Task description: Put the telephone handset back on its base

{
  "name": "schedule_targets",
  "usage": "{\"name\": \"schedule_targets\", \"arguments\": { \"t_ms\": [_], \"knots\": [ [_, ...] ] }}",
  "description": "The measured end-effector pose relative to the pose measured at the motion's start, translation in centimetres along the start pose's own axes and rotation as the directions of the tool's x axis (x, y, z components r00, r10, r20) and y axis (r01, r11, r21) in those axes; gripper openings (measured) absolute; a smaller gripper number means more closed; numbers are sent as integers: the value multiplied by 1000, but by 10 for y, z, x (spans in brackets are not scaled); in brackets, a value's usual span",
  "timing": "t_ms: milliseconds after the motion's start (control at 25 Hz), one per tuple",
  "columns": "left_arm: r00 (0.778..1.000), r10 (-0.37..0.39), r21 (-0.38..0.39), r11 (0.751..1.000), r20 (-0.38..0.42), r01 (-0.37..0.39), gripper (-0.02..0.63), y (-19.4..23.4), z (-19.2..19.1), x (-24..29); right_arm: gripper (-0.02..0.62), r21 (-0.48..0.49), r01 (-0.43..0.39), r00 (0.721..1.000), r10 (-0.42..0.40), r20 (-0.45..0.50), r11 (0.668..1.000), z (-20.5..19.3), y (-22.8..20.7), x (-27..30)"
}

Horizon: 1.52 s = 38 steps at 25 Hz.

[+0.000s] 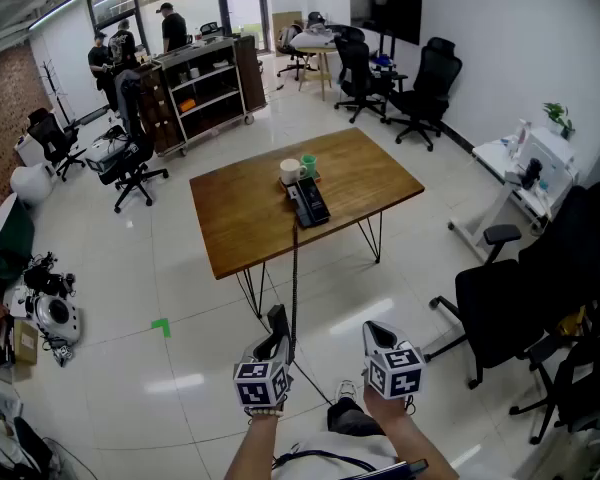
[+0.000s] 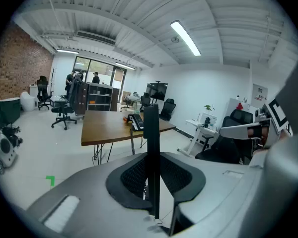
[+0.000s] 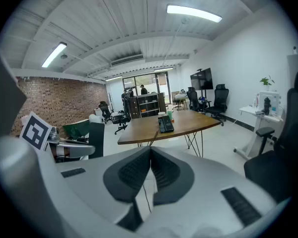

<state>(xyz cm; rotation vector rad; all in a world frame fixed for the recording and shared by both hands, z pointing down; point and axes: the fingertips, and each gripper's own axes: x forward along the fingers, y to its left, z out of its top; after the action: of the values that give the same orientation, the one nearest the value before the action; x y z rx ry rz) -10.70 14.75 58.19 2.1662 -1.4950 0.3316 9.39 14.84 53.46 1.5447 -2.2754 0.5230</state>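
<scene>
The black telephone base [image 1: 309,203] lies on the wooden table [image 1: 250,223], well ahead of me across the floor. Its handset [image 1: 277,321] stands upright between the jaws of my left gripper [image 1: 273,346], which is shut on it. A dark cord [image 1: 294,273] runs from the handset to the base. In the left gripper view the handset [image 2: 151,133] rises from the pads [image 2: 134,175], with the base [image 2: 137,121] far behind. My right gripper [image 1: 380,336] is beside the left one, its jaws [image 3: 150,155] shut on nothing. The base [image 3: 165,124] shows far off there too.
A white mug [image 1: 291,171] and a green cup [image 1: 308,164] stand behind the base. Black office chairs [image 1: 500,308] crowd my right, with a white desk [image 1: 510,168] beyond. A shelving cart [image 1: 200,88] and people are at the back. Green tape [image 1: 161,326] marks the floor.
</scene>
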Motion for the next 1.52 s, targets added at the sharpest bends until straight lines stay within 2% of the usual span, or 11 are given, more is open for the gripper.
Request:
{"name": "schedule_targets", "arguments": {
  "t_ms": [760,1120,1520],
  "knots": [
    [999,47,-44,998,-22,-48,74,15,48,91,6,13,-83,997,83,9,996,55,-55,91],
    [996,91,-60,994,-13,-92,74,12,76,134,6,-14,-143,990,143,6,990,79,-84,120],
    [997,82,-104,991,-7,-82,74,3,89,158,6,-11,-168,986,168,10,986,92,-104,136]
  ]
}}
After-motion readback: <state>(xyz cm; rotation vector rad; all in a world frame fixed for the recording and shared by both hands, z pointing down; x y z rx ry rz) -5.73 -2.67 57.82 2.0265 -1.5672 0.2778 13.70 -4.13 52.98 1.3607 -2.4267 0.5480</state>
